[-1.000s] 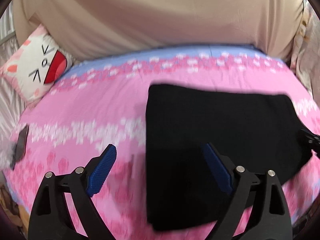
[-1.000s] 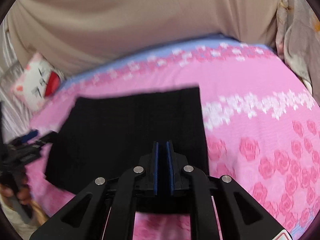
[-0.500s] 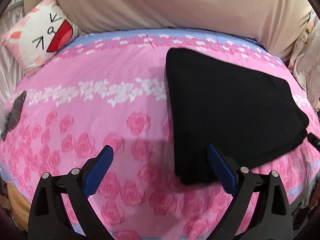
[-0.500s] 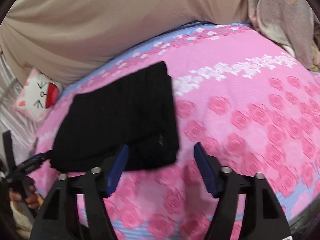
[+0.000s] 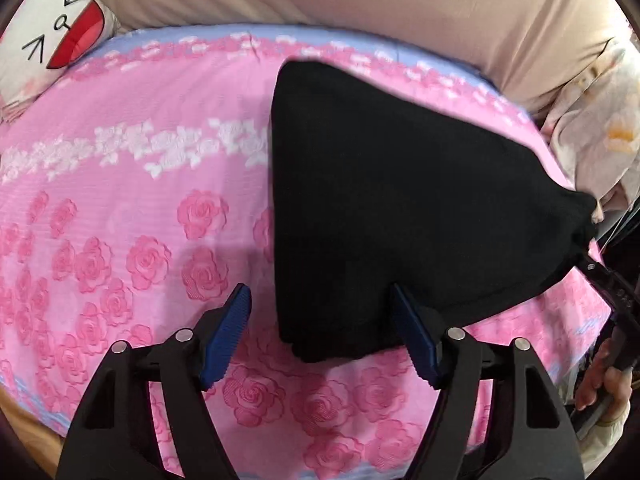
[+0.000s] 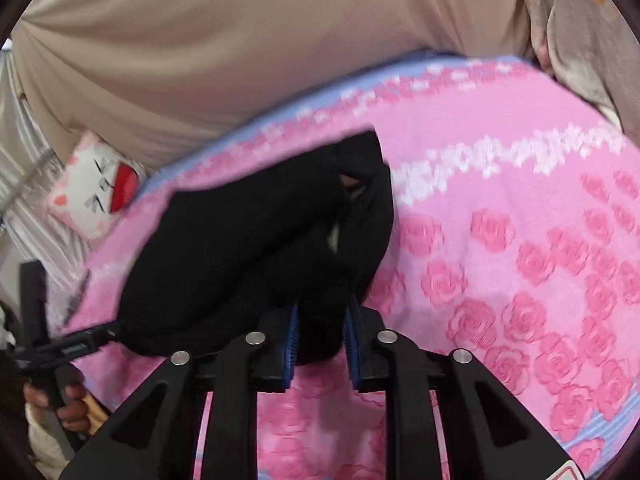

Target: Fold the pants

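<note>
The black pants (image 5: 400,208) lie folded on the pink rose bedspread (image 5: 132,208). My left gripper (image 5: 320,336) is open, its blue pads either side of the pants' near corner, not clamped. In the right wrist view my right gripper (image 6: 322,344) is shut on a thick edge of the pants (image 6: 256,248) and lifts that side off the bed. The right gripper also shows in the left wrist view (image 5: 612,300) at the pants' far right edge.
A white cat-face pillow (image 5: 52,32) lies at the bed's far left corner. A beige fabric wall (image 5: 360,0) backs the bed. A floral cloth (image 5: 600,128) hangs at the right. The bed's front edge is close under the grippers.
My right gripper, open half a second ago, has closed on the pants' edge and raised it. My left gripper stayed open and moved closer to the pants' near corner.
</note>
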A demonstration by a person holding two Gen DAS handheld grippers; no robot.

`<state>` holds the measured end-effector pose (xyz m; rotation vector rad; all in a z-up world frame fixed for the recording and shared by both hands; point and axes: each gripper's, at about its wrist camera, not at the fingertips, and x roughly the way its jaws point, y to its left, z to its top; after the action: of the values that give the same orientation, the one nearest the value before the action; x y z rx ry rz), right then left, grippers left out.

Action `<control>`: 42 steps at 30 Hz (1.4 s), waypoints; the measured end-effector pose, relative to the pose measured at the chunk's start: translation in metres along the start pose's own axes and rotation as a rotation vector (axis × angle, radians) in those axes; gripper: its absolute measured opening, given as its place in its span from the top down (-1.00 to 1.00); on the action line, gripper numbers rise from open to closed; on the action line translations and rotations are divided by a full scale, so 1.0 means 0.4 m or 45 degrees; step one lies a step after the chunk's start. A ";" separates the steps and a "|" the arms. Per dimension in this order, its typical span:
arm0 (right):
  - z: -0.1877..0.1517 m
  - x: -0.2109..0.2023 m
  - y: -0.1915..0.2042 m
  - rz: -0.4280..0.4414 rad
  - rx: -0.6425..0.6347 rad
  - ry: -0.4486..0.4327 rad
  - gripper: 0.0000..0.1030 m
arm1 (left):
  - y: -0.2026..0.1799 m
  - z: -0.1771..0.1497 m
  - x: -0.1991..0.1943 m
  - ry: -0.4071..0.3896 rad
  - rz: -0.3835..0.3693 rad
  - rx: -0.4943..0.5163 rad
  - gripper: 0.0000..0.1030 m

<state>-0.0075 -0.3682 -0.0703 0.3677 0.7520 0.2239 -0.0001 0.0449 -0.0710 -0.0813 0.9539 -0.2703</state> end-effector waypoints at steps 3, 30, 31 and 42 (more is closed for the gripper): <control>-0.010 0.024 -0.061 -0.061 0.024 0.049 0.67 | -0.018 -0.008 0.008 -0.055 0.203 0.070 -0.91; 0.142 0.021 0.080 0.107 -0.095 -0.003 0.17 | -0.024 0.081 0.056 0.020 0.051 0.025 -0.90; 0.134 0.056 0.077 0.075 -0.098 0.032 0.17 | -0.026 0.078 0.061 0.025 0.052 0.026 -0.90; 0.137 0.110 0.142 0.012 -0.156 0.071 0.21 | -0.047 0.076 0.060 0.001 0.083 0.052 -0.90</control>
<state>0.0581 -0.3152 -0.0380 0.2494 0.7874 0.2891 0.0341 0.0188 -0.0688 -0.0123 0.9496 -0.2295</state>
